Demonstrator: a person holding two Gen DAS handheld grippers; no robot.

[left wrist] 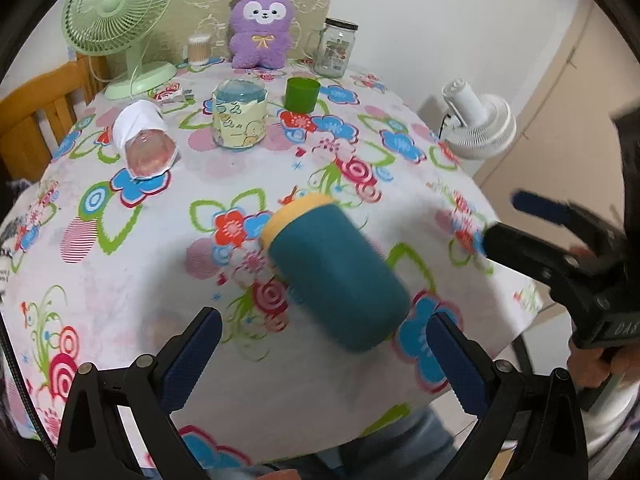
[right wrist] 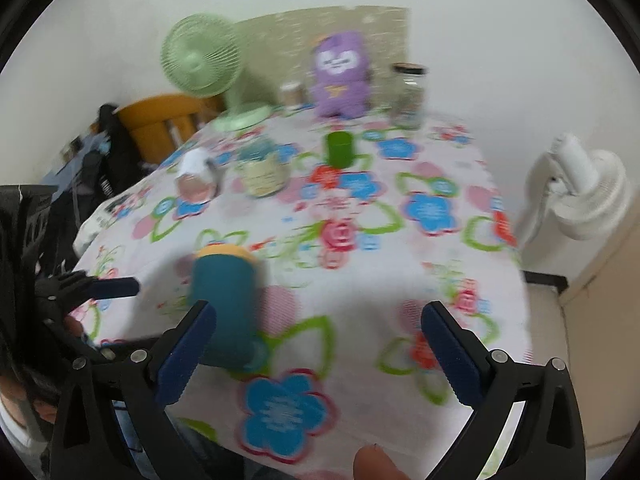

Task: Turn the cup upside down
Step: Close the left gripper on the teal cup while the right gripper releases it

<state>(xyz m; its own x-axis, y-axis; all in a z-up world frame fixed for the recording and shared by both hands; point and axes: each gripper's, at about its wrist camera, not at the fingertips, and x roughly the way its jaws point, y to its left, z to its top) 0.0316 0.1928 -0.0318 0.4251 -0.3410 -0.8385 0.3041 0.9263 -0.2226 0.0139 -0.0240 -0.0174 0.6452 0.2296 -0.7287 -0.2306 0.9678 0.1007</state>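
A teal cup point(left wrist: 338, 276) with a yellow rim lies tilted on its side on the floral tablecloth point(left wrist: 120, 280), its rim pointing away from me. It is blurred. My left gripper point(left wrist: 324, 364) is open and empty, its jaws just below and to either side of the cup, not touching it. In the right wrist view the cup point(right wrist: 226, 304) sits by the left finger of my right gripper point(right wrist: 320, 356), which is open and empty. The right gripper also shows in the left wrist view point(left wrist: 516, 220), at the right edge.
Farther back stand a small green cup point(left wrist: 302, 94), a pale patterned jar point(left wrist: 239, 114), a toppled clear cup in white cloth point(left wrist: 144, 142), a green fan point(left wrist: 120, 20), a purple plush point(left wrist: 260, 26) and a glass jar point(left wrist: 336, 48). A white fan point(left wrist: 480, 124) stands off the table's right edge.
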